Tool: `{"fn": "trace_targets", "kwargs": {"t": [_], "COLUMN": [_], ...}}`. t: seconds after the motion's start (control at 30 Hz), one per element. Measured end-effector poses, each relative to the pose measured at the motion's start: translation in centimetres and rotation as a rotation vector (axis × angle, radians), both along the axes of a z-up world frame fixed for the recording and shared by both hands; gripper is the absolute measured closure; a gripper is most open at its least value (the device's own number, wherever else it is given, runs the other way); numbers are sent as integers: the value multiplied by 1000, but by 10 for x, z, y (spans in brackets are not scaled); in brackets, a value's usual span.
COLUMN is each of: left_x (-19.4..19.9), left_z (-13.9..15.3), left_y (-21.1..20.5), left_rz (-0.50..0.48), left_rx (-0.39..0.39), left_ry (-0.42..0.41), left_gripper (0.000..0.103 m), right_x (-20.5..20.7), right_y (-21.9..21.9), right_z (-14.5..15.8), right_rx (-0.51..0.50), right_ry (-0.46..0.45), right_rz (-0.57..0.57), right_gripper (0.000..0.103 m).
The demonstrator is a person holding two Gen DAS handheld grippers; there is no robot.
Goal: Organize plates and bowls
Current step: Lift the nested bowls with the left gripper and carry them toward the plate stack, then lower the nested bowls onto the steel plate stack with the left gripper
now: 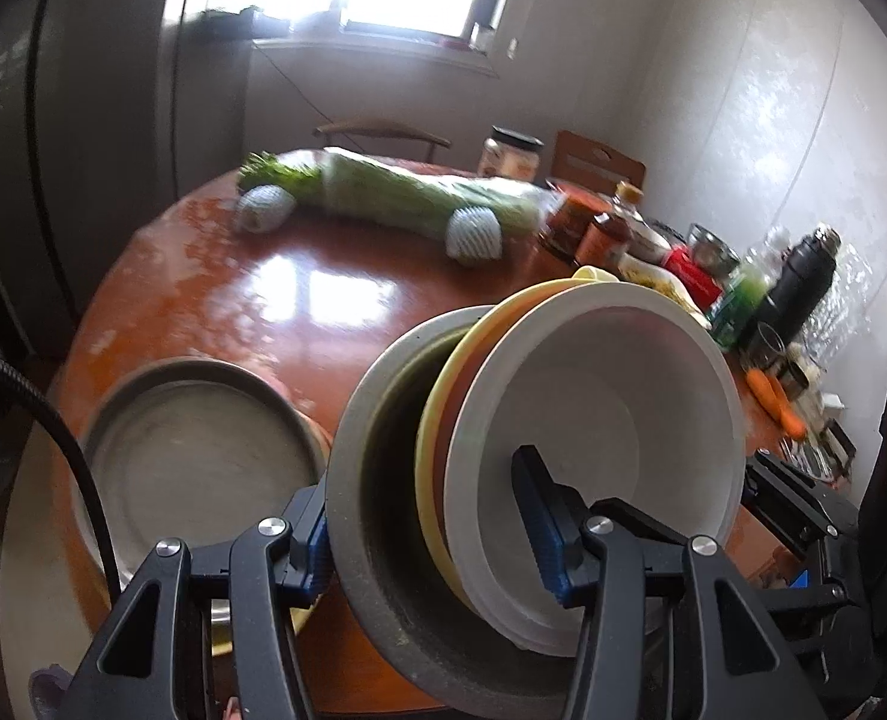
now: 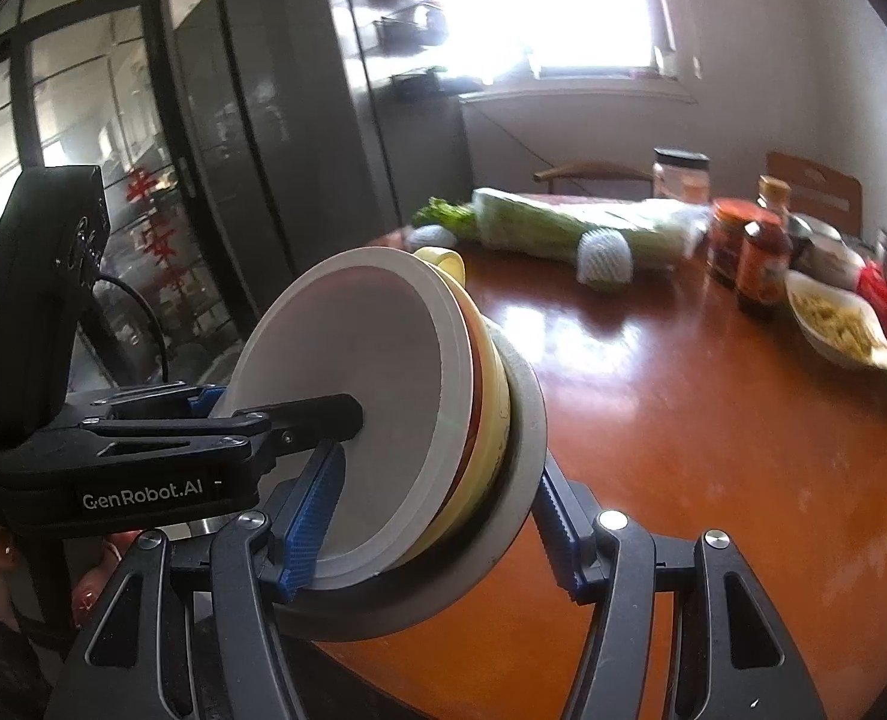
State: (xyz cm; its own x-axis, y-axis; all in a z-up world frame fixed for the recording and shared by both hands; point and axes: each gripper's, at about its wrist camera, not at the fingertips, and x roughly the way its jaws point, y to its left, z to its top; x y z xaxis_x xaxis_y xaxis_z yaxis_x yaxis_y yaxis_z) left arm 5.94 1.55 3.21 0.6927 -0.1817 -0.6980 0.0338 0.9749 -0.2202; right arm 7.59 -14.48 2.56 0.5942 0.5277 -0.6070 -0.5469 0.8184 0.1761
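Observation:
A nested stack of bowls is held on edge above the round red-brown table point(image 1: 299, 312). Outermost is a grey bowl point(image 1: 371, 516), then yellow and orange ones, with a white bowl point(image 1: 611, 396) innermost. My left gripper point(image 1: 431, 540) is shut on the stack's lower rim. My right gripper point(image 2: 437, 534) is shut on the same stack point(image 2: 395, 396) from the other side; the left gripper point(image 2: 143, 450) shows there too. A grey plate point(image 1: 197, 456) lies flat on the table at the lower left.
A wrapped cabbage point(image 1: 419, 198) and two foam-netted fruits point(image 1: 473, 234) lie at the table's far side. Jars, sauce bottles point(image 2: 761, 264), a bowl of food point(image 2: 839, 324), a black flask point(image 1: 803, 282) and carrots point(image 1: 773, 396) crowd the right. A fridge point(image 2: 275, 138) stands left.

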Motion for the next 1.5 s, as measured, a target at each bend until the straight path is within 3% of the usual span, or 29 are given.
{"fn": "trace_targets", "kwargs": {"t": [0.73, 1.2, 1.5], "left_x": [-20, -9, -5], "left_z": [24, -7, -20], "left_y": [93, 122, 122], "left_rz": [164, 215, 230], "left_rx": [23, 6, 47], "left_ry": [-59, 5, 23], "left_gripper": [49, 49, 49], "right_x": [19, 35, 35], "right_y": [99, 133, 139], "right_z": [22, -4, -21], "right_rx": [-15, -20, -12], "right_ry": [-56, 7, 46], "right_rz": [173, 245, 262], "right_gripper": [40, 40, 40]}}
